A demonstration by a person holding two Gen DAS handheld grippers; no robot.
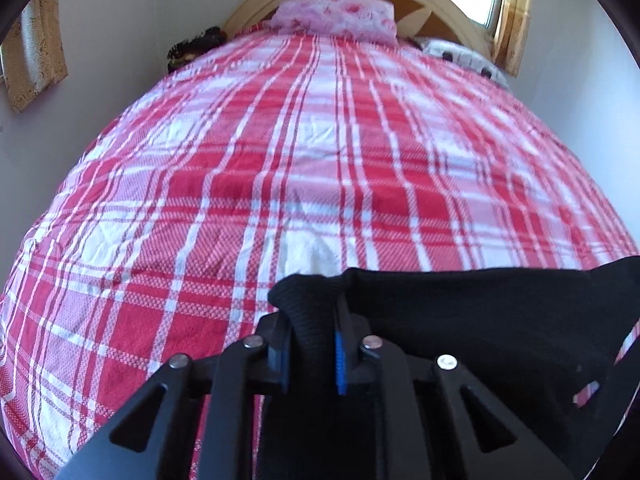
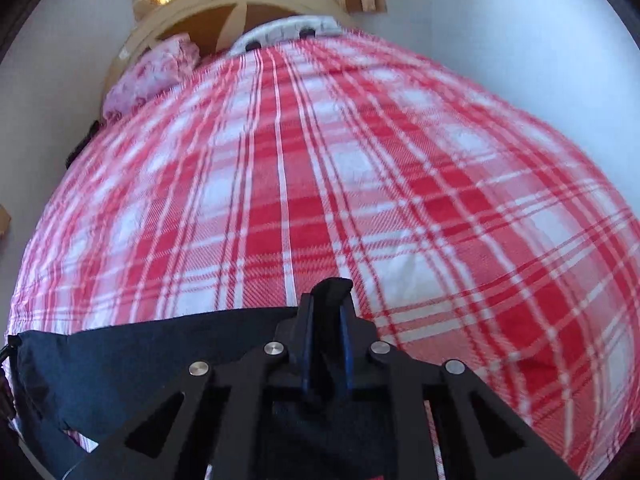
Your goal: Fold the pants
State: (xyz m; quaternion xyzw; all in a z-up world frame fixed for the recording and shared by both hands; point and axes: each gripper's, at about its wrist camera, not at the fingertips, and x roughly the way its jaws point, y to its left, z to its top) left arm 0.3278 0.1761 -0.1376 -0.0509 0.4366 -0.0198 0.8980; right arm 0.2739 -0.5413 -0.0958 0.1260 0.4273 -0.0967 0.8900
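Pants (image 1: 460,312), black, show at the bottom of the left wrist view, held above the near end of the bed (image 1: 304,160) with its red-and-white plaid cover. The left gripper (image 1: 312,344) has its jaws narrow, pinched on a bunched corner of the cloth, and the edge runs taut from there off to the right. A pink pillow (image 1: 336,16) lies at the far end of the bed, against the headboard (image 1: 432,12). No label, brand or writing can be read here.

In the right wrist view the right gripper (image 2: 326,344) also has its jaws narrow, clamped on a corner of the pants (image 2: 140,356); the cloth stretches leftward from it, over the near end of the bed (image 2: 320,184). Nothing legible shows on the cloth or cover.

Judging from both views, the step in hand is carrying the pants, stretched between two gripped corners, to be laid out or folded over. The next move probably calls for both grippers to travel together, keeping the edge taut, and to lower the cloth flat onto the bed without wrinkles.
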